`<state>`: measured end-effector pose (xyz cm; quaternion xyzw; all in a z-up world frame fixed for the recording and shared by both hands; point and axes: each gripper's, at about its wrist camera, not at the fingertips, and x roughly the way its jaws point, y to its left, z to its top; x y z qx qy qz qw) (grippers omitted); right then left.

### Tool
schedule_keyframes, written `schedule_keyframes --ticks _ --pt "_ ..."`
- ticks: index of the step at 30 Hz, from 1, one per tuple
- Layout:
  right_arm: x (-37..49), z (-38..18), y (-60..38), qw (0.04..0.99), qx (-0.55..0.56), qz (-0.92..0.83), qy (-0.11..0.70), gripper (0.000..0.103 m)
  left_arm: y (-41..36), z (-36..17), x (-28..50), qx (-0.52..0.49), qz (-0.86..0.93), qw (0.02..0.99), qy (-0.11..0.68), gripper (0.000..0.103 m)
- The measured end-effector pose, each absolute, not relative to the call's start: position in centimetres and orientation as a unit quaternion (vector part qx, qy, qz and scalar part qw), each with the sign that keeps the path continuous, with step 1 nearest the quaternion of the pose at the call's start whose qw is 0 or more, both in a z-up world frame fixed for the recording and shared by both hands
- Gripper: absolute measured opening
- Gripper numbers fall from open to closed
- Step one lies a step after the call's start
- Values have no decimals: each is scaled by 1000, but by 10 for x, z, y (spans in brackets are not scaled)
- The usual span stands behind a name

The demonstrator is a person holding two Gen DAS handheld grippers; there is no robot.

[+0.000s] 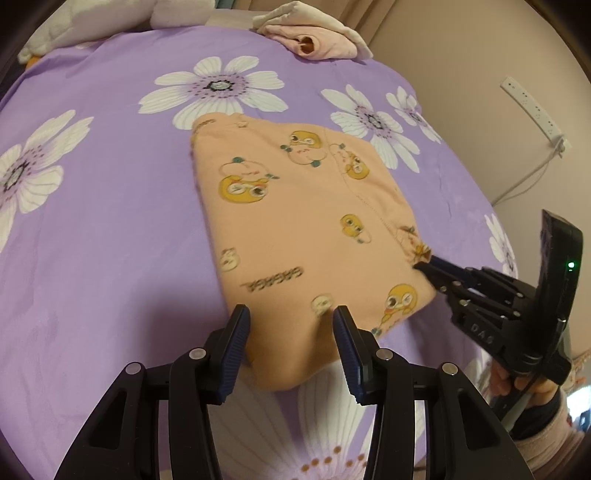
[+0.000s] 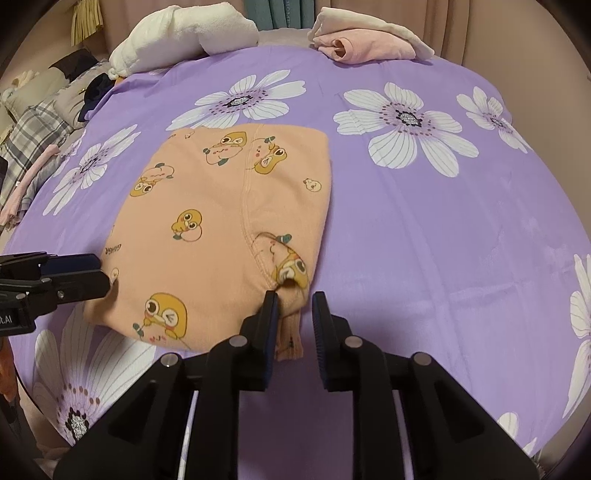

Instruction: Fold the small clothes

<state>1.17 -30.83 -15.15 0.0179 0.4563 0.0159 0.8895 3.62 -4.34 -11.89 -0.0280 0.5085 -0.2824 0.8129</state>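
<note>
Lying on: a purple bedsheet printed with large white flowers [image 1: 110,229] [image 2: 424,229], spread over a bed, carries everything here.
Garment: a small peach-orange cotton garment printed with yellow cartoon ducks [image 1: 295,221] [image 2: 221,221] sits folded into a rough rectangle near the middle of the sheet, its near edge just in front of both grippers.
Garment detail: a stitched seam runs from its far edge towards its near right corner, where a bunched cuff-like fold sticks up.
Left gripper: the left gripper [image 1: 290,339] [image 2: 99,273] hangs over the near left part of the garment with its jaws released and well apart; orange cloth shows in the gap, but the blue ribbed pads [image 1: 236,350] do not press on it.
Right gripper: the right gripper [image 2: 294,325] [image 1: 428,266] is at the near right corner, jaws parted a little; the left finger touches the bunched fold and a strip of cloth lies between the fingers, with no squeeze on it.
Hand: a hand in a pale pink sleeve [image 1: 524,380] holds the right gripper's handle at the right edge of the left view.
Far edge: a pile of folded pale pink and cream clothes [image 1: 314,33] [image 2: 369,40] lies at the far side of the bed.
Far left: a white plush pillow [image 2: 184,33] rests at the far left.
</note>
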Motion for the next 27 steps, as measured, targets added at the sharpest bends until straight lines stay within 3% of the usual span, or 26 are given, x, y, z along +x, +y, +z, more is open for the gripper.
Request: schedule_keyframes --ticks 12,27 --pt "-6 -121 -297 915 -12 11 403 20 -30 -123 29 -42 -273 811 515 45" --pt "-9 -145 -282 896 -25 24 442 22 -22 -127 30 -65 -271 800 531 45"
